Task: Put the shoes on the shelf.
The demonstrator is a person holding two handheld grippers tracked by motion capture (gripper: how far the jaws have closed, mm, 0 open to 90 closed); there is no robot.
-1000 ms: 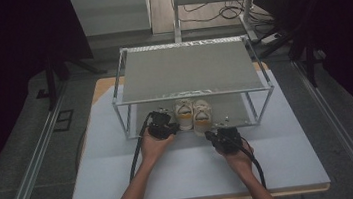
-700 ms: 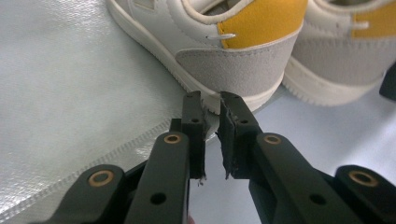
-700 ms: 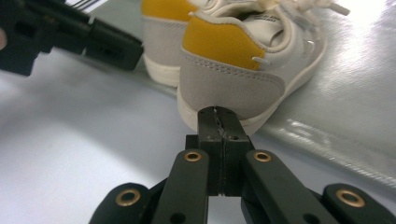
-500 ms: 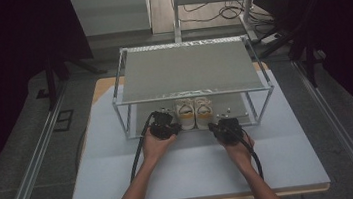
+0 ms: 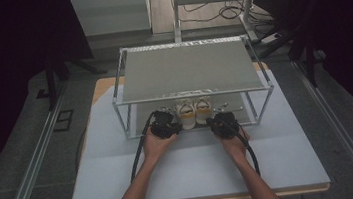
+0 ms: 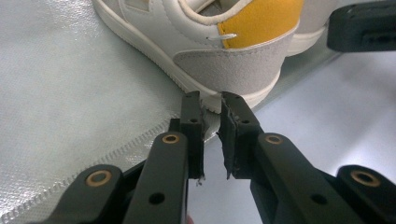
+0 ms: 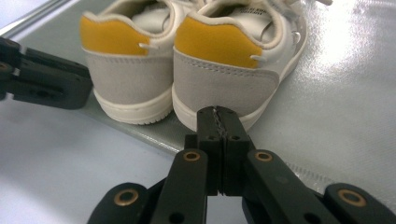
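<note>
Ease both closed black grippers — left [image 6: 211, 105], right [image 7: 217, 114], empty — against the heels of the white-and-yellow sneakers [image 7: 187, 60] on the rack's lower grey shelf [image 7: 345, 116]; push evenly, straight inward.

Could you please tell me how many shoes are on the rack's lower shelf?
2: the left shoe and the right shoe stand side by side at the shelf's front edge, heels toward the person. None seems hidden.

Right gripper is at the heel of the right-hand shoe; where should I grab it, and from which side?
Grip the padded yellow heel collar of the right-hand shoe, coming from behind, from the shelf's open front. The heel faces the shut right gripper, and the open collar probably lets one jaw go inside.
</note>
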